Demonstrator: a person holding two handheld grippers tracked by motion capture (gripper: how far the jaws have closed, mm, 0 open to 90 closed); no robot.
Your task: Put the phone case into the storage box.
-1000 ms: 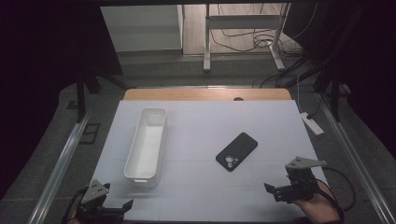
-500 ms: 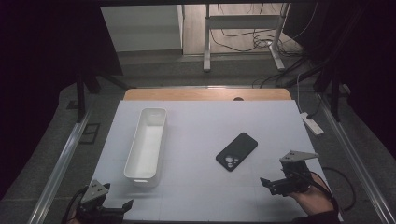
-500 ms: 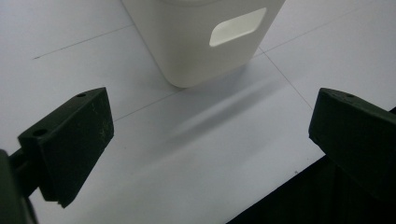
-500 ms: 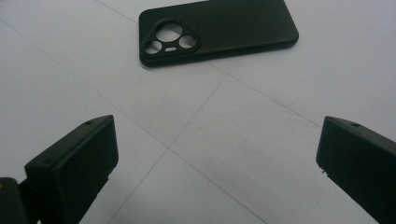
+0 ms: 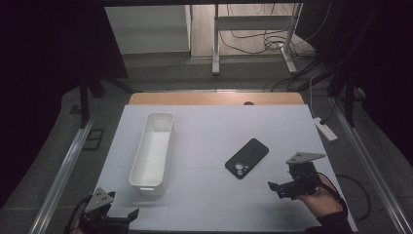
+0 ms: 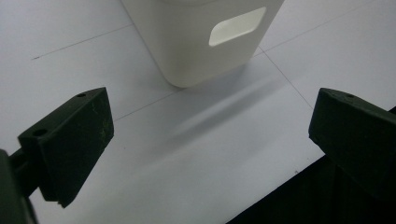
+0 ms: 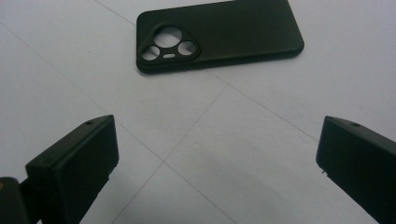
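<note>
A black phone case (image 5: 247,158) lies back up on the white table, its camera cutouts toward the near side; it fills the top of the right gripper view (image 7: 219,37). A long white bin (image 5: 153,149) stands left of centre, and its near end with a handle hole (image 6: 201,37) shows in the left gripper view. My right gripper (image 5: 278,189) hovers open, just near and right of the case, nothing between its jaws. At the near left edge my left gripper (image 5: 127,219) is open and empty, just short of the bin's near end.
The white table top (image 5: 214,126) ends in a wooden strip (image 5: 214,99) at the far side. A white power strip (image 5: 325,128) lies off the right edge. Metal rails run along both sides. Dark floor with cables lies beyond.
My right gripper has moved forward and slightly left toward the phone case. The left gripper has stayed put.
</note>
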